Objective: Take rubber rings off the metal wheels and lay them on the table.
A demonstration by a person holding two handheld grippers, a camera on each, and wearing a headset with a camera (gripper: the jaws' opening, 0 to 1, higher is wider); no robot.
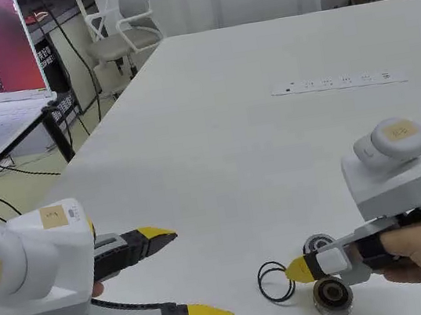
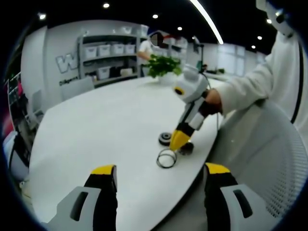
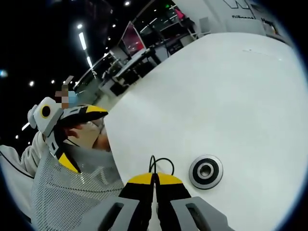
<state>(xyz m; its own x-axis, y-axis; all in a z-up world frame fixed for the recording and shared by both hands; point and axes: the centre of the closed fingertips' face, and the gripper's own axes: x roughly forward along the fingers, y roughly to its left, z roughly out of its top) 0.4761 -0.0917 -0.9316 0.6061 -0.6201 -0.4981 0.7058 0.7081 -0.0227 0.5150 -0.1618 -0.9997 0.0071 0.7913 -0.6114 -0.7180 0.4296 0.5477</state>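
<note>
White tabletop (image 1: 214, 125) bare across centre and left: free passage. Obstructions: flat white power strip (image 1: 338, 83) far right; two round metal wheels (image 1: 332, 296) and thin black rubber rings (image 1: 275, 281) clustered near front edge.

Bright, even overhead light is washing the white table (image 1: 217, 148), casting only faint shadows beside the metal wheels (image 1: 332, 296) at its near edge. Above the table, ceiling lamps (image 2: 207, 19) are glaring, and fisheye distortion is curving its outline.

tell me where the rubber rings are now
In the head view the rubber rings lie on the table near its front edge, just left of the right gripper and the two metal wheels.
</note>
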